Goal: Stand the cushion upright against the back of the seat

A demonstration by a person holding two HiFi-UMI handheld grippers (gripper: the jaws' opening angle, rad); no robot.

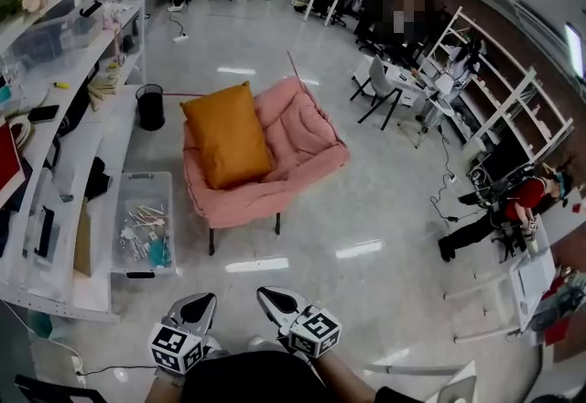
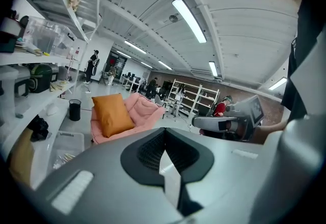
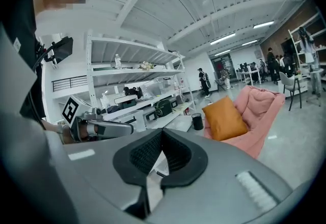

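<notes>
The orange cushion (image 1: 229,136) rests on the pink seat (image 1: 302,131), over its left half as the head view shows it, propped at a tilt with the padded back behind it. The seat stands on the floor (image 1: 366,209). The left claw (image 1: 201,302) and right claw (image 1: 270,299) are held side by side near the person's body, well apart from the seat. Both claws are closed tight with nothing between them.
</notes>
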